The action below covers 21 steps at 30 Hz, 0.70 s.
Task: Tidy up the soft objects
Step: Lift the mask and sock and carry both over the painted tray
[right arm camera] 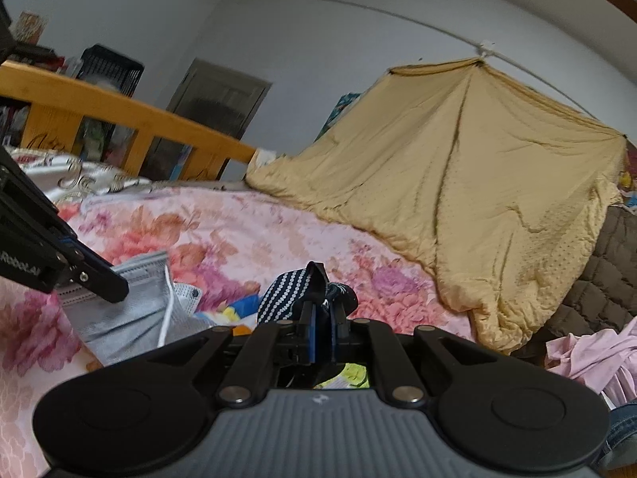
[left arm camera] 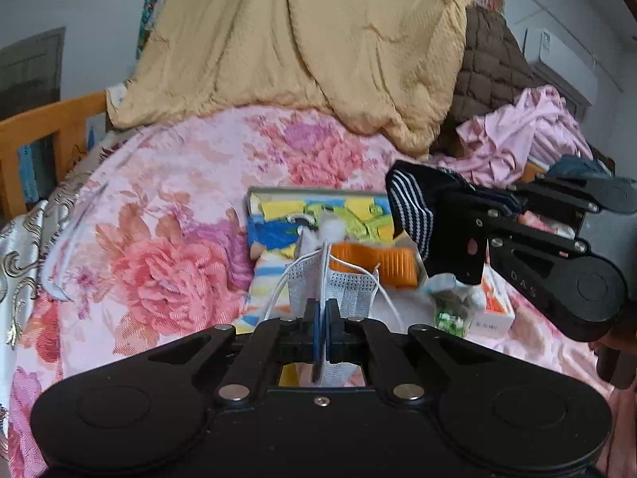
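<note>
My left gripper (left arm camera: 321,310) is shut on a grey face mask (left arm camera: 342,285) with white ear loops, held above the bed. The mask also shows in the right wrist view (right arm camera: 131,310), under the left gripper's fingers. My right gripper (right arm camera: 322,314) is shut on a dark blue sock with white stripes (right arm camera: 284,290). In the left wrist view the right gripper (left arm camera: 450,235) holds that sock (left arm camera: 412,207) above an open cardboard box (left arm camera: 318,193) holding colourful soft items and an orange piece (left arm camera: 382,265).
The bed carries a pink floral sheet (left arm camera: 179,199), a yellow quilt (left arm camera: 302,40), a brown quilt (left arm camera: 493,63) and pink clothes (left arm camera: 525,127). A small white carton (left arm camera: 493,306) and a green packet (left arm camera: 450,318) lie right of the box. A wooden bed rail (right arm camera: 119,111) runs along the left.
</note>
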Each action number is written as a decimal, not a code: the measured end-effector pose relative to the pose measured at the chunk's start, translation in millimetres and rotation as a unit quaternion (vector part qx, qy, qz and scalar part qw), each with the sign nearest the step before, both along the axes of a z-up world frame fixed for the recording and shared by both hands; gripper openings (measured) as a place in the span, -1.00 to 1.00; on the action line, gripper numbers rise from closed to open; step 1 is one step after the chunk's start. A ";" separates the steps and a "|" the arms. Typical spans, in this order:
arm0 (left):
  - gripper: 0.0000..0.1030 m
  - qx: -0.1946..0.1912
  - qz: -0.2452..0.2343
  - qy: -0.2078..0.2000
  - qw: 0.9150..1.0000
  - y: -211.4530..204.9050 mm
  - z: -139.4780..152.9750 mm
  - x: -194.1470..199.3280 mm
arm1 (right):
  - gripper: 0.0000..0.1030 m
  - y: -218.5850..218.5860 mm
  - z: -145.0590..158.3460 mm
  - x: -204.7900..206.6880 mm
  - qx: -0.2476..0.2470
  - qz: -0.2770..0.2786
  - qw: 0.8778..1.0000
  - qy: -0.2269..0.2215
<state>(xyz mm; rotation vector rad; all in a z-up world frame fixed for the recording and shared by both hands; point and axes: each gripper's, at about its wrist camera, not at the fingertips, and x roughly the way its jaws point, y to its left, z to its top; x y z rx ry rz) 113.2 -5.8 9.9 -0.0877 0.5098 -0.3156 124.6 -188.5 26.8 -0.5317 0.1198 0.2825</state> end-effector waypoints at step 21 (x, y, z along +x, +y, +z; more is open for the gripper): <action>-0.97 -0.041 0.030 -0.085 0.995 -51.6 58.0 72.9 | -0.86 -90.7 12.8 66.9 0.160 -0.098 0.982 0.005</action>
